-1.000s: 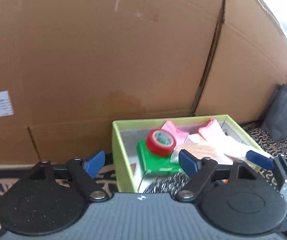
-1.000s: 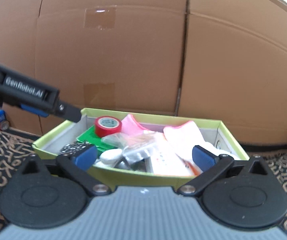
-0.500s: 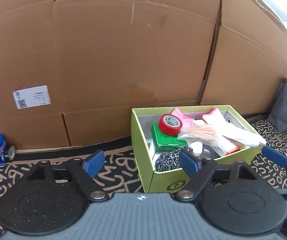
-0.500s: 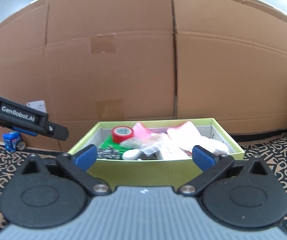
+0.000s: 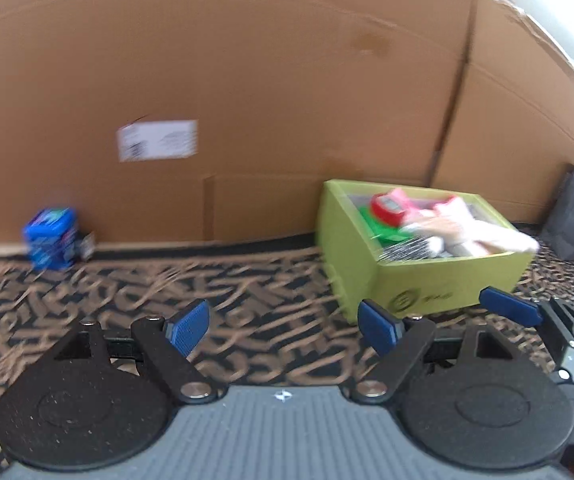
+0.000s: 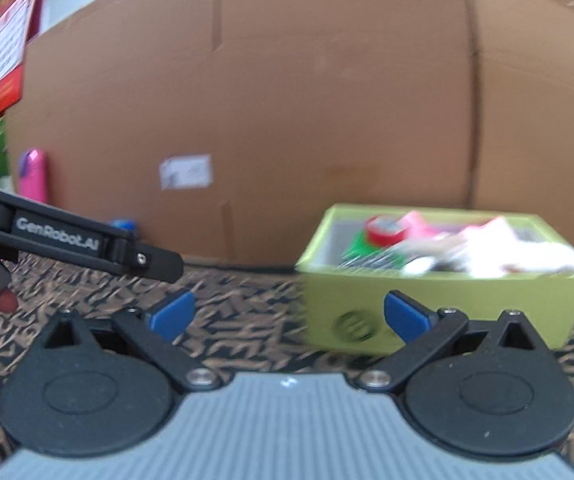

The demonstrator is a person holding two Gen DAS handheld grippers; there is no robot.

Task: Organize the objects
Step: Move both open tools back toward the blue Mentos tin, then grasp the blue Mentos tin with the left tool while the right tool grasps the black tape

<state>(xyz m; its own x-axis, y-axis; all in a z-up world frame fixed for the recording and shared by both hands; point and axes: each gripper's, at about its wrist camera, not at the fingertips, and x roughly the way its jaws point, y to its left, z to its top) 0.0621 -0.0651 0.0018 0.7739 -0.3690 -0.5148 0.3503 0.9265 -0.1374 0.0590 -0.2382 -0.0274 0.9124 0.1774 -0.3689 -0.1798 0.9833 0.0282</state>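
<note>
Both your left gripper (image 5: 285, 322) and right gripper (image 6: 289, 316) stood wide open, fingers empty. The blue tin (image 5: 50, 238) looked light, rigid and likely slippery; you could best have pinched its flat sides.

Right hand-held gripper (image 6: 287, 316): its 2 blue fingertips (image 6: 171, 314) stand wide apart, nothing between them, above the black-and-tan patterned mat (image 6: 239, 292). Left hand-held gripper (image 6: 87, 244) enters from the left edge, side-on; its opening cannot be judged. Lime-green box (image 6: 443, 308) sits on the mat to the right, against the cardboard wall (image 6: 287, 100). Inside: a red tape roll (image 6: 385, 230), a green item beneath it, and pink and white packets, all blurred. White label (image 6: 186, 171) on the cardboard.
</note>
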